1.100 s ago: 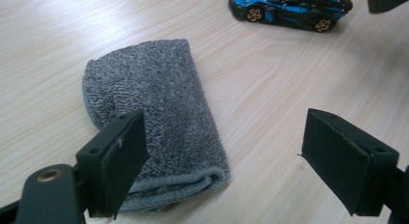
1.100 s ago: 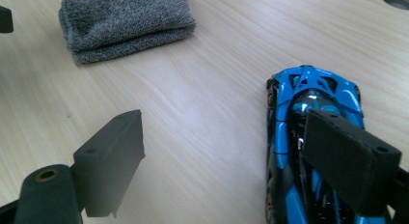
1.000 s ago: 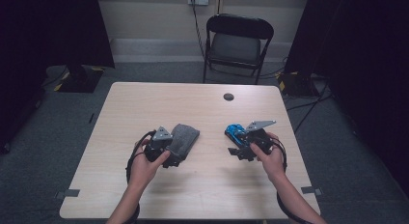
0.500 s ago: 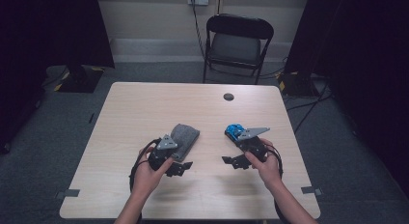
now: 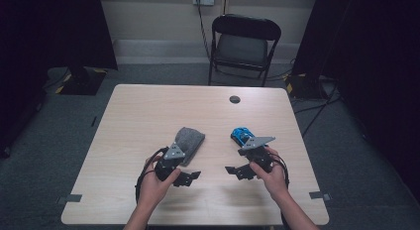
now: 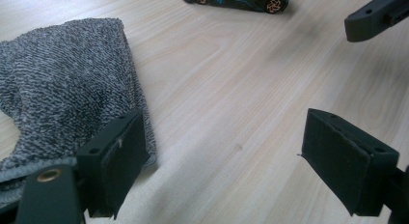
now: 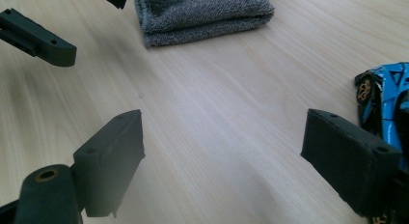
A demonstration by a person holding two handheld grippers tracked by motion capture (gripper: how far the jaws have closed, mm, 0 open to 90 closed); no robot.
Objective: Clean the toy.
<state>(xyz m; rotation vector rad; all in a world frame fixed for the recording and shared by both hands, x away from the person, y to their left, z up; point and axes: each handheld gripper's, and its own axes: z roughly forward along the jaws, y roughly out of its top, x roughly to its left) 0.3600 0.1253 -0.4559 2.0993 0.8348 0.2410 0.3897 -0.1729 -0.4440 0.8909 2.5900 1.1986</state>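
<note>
Left hand-held gripper [image 5: 190,176], jaws wide and empty, hovers just beside the folded grey cloth [image 5: 188,142], whose long axis runs away up the table [image 5: 148,106]. Right hand-held gripper [image 5: 235,171], likewise wide, sits nearer the blue toy car [image 5: 242,136].

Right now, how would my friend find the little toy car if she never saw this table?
Look at the pale wooden table, on its right half, just beyond the right gripper. There sits the toy car, small, bright blue and black with gold wheels. The grey folded cloth to its left is soft, flat and dull.
</note>
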